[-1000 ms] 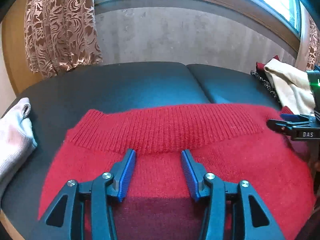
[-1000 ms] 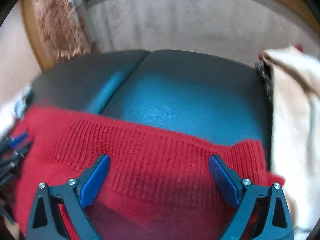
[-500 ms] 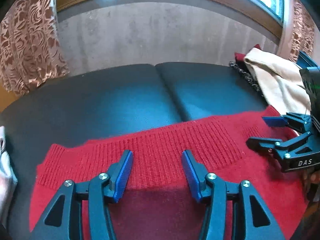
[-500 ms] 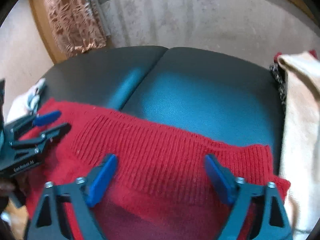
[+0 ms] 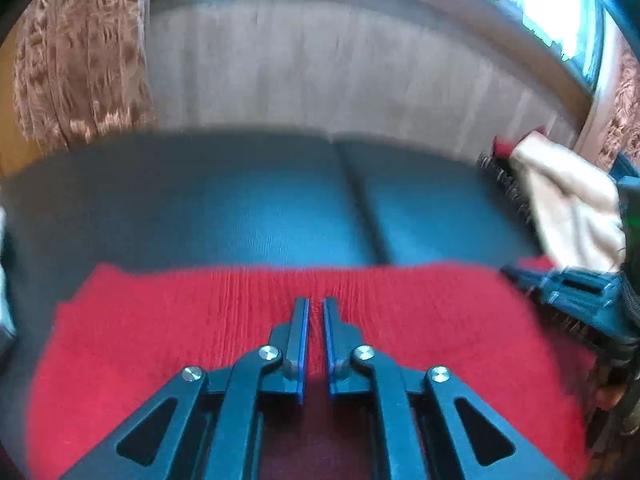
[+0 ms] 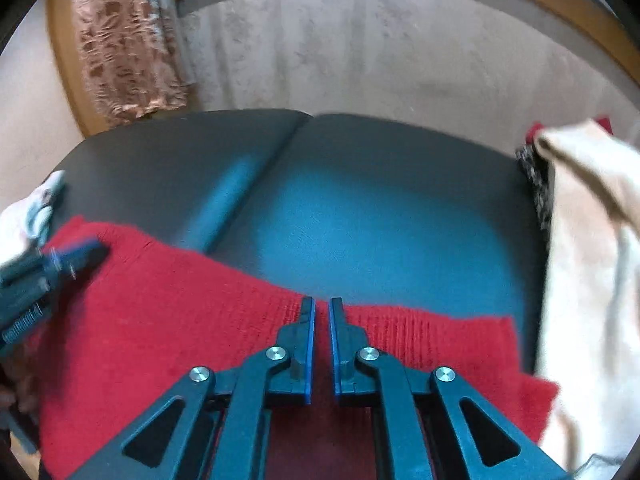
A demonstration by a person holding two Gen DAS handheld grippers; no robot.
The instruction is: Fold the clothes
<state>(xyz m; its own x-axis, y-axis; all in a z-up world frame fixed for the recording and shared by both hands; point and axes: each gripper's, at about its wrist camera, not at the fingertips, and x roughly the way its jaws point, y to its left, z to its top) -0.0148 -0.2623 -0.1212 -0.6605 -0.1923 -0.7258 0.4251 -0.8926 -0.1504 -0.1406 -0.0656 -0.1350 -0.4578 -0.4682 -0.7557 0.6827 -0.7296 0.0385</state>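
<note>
A red knitted sweater lies spread on the dark padded table, its ribbed hem toward the far side. My left gripper is shut, its blue pads pinching the sweater just behind the hem. My right gripper is shut on the sweater at the hem edge. Each gripper shows in the other's view: the right gripper at the sweater's right end, the left gripper at its left end. The table stretches beyond the hem.
A cream garment lies on a pile at the table's right end, also in the right wrist view. A white cloth sits at the left end. A wall, patterned curtain and window stand behind the table.
Both grippers were open over the sweater and have now closed on it near the hem. The hem has shifted nearer to me, and the views are blurred by motion.
</note>
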